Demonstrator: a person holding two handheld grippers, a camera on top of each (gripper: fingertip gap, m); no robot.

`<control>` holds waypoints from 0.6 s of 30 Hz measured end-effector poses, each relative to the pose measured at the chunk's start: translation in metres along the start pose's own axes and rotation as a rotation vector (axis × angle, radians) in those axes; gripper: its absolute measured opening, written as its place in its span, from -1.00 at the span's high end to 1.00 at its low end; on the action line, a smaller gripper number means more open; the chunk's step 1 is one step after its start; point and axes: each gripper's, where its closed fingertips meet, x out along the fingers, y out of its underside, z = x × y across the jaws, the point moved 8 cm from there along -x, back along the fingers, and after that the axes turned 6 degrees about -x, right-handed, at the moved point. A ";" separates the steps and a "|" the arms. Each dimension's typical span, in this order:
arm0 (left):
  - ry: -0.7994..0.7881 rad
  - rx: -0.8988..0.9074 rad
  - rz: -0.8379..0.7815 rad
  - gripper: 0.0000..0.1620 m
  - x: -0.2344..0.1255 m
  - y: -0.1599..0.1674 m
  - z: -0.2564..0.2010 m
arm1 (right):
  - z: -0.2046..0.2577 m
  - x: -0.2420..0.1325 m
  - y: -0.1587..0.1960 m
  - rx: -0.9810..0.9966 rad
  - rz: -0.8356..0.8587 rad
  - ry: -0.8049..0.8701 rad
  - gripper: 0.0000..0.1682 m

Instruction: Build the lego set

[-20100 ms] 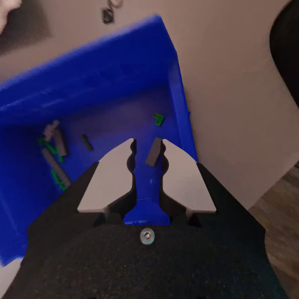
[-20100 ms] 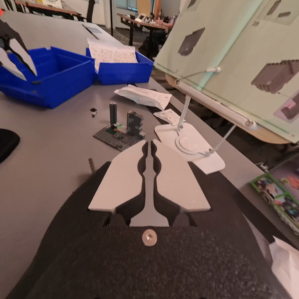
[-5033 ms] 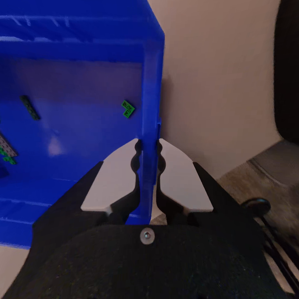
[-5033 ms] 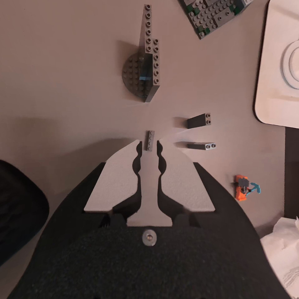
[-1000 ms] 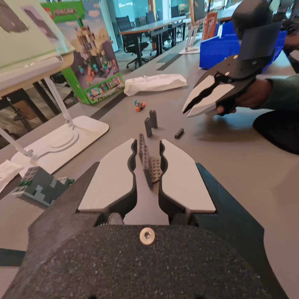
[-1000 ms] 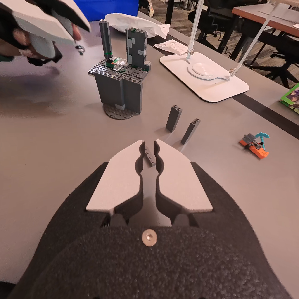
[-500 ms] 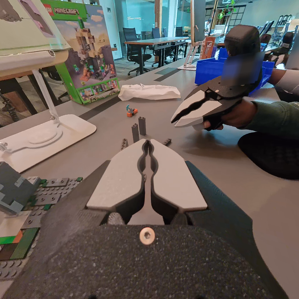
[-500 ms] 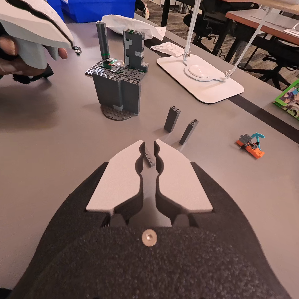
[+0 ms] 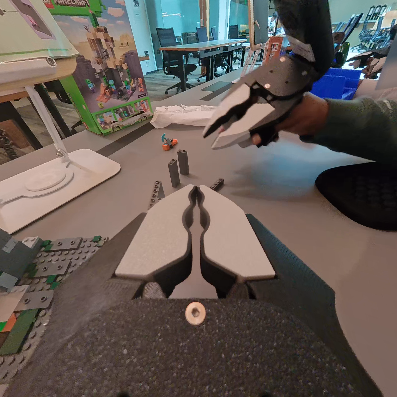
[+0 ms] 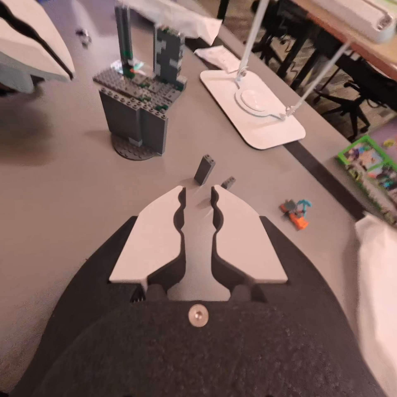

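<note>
Right gripper (image 10: 197, 189), jaws narrowly parted and empty, hovers above 2 upright grey pillar bricks (image 10: 204, 170) on the bench (image 10: 64, 193); left gripper (image 9: 196, 189), closed and empty, hangs beside the grey tower build (image 10: 137, 107). Centering over 1 pillar before closing should avoid toppling it.

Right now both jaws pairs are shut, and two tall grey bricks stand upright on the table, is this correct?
Not quite. Only the left gripper is shut; the right gripper has its jaws apart with nothing between them, as the right wrist view shows. The two tall grey bricks do stand upright on the table.
</note>
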 end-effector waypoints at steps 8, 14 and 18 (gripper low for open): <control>-0.006 0.033 0.014 1.00 0.000 0.002 0.000 | -0.028 0.066 -0.033 -0.427 0.311 -0.275 0.71; -0.002 0.058 0.039 1.00 0.002 0.007 0.002 | -0.029 0.085 -0.030 -0.455 0.408 -0.412 0.88; -0.008 0.074 0.052 1.00 0.000 0.008 0.006 | -0.011 0.061 -0.051 -0.437 0.333 -0.518 0.91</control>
